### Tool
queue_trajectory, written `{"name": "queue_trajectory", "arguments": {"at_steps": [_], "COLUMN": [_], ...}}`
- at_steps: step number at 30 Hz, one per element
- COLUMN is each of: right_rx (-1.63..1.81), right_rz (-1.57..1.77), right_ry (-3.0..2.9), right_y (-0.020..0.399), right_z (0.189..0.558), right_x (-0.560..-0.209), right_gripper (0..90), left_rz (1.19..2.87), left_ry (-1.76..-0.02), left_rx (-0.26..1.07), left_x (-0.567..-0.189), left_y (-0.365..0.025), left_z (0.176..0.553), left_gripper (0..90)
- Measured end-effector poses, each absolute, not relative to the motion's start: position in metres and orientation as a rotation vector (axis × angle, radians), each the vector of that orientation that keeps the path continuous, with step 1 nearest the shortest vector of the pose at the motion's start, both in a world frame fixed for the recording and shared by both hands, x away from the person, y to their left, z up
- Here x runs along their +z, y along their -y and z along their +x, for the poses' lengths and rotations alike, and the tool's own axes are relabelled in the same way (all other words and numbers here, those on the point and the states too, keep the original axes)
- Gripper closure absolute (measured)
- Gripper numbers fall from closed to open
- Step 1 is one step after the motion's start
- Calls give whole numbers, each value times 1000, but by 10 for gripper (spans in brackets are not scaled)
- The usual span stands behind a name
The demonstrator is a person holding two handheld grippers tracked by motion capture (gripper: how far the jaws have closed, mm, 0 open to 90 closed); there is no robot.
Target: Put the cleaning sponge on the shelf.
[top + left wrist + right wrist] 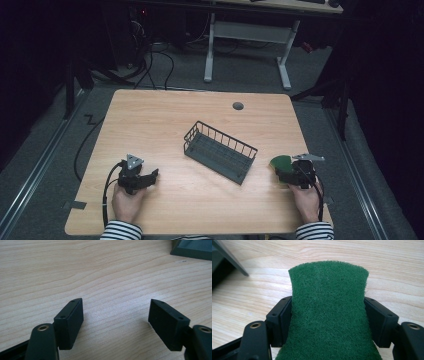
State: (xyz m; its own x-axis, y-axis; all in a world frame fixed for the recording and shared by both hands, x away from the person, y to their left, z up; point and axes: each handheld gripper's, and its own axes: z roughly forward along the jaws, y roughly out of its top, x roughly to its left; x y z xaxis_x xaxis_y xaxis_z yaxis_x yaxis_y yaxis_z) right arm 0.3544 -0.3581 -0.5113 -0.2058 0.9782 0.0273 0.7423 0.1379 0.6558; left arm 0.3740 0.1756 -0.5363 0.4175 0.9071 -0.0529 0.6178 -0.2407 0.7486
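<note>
At the left of the table (165,107) the left gripper (148,177) rests low over the bare wood in the person's left hand (126,202), its jaws spread wide with nothing but wood grain between them, as the left gripper view shows (116,315); it takes no part in the work at this moment. In the middle stands the dark wire basket (220,151), set at an angle and apparently empty, with its low front side turned toward the person. At the right, the right gripper (281,170) has its jaws pressed against the two sides of a green scouring pad (281,162); in the right gripper view the pad (328,312) bulges between the black jaws, pinched narrower where they meet it, so the grip looks firm. The pad sits near the table's right edge, apart from the basket, whose corner shows at the upper left of that view (227,258). Judged from this, the pickup is done or nearly so, and what appears to remain is carrying the pad across to the basket and letting it go inside.
</note>
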Motion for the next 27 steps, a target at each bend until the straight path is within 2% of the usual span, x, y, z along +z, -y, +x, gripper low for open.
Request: {"name": "queue_trajectory", "arguments": {"at_steps": [17, 27], "right_rx": [862, 886], "right_rz": [1556, 1505], "right_ry": [-2037, -2004], "right_y": [345, 346], "right_z": [353, 357], "right_x": [-481, -450], "right_gripper": [304, 305], "left_rz": [1966, 1966], "left_ry": [-1292, -1291], "left_rx": [522, 522], "left_x": [-536, -536], "left_y": [-175, -175], "left_z": [374, 374], "left_gripper": [288, 288]}}
